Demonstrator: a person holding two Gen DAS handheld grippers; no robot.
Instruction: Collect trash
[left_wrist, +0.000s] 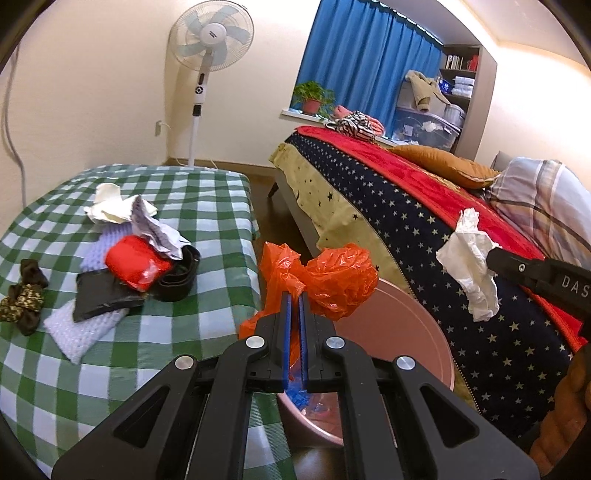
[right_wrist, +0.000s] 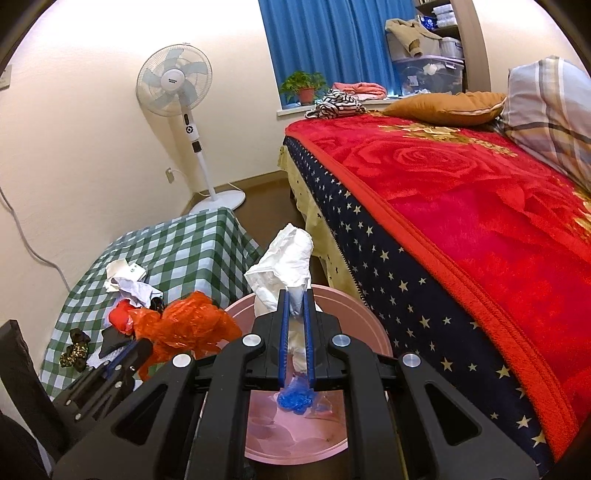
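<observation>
A: What do the 2 tools hold?
B: The left gripper (left_wrist: 295, 295) pinches an orange plastic bag (left_wrist: 340, 282); the right gripper (right_wrist: 297, 295) pinches a white crumpled tissue (right_wrist: 284, 264).
A: Where?
B: Above the pink bin (right_wrist: 362, 317), between the checked table (left_wrist: 207, 206) and the bed (right_wrist: 461, 206).

A fan (left_wrist: 211, 35) stands by the wall, a potted plant (left_wrist: 312, 96) on the sill before blue curtains (left_wrist: 369, 55), an orange cushion (right_wrist: 443, 104) on the bed (right_wrist: 461, 192).

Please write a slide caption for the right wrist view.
Right hand-held gripper holds white tissue above pink bin.
</observation>
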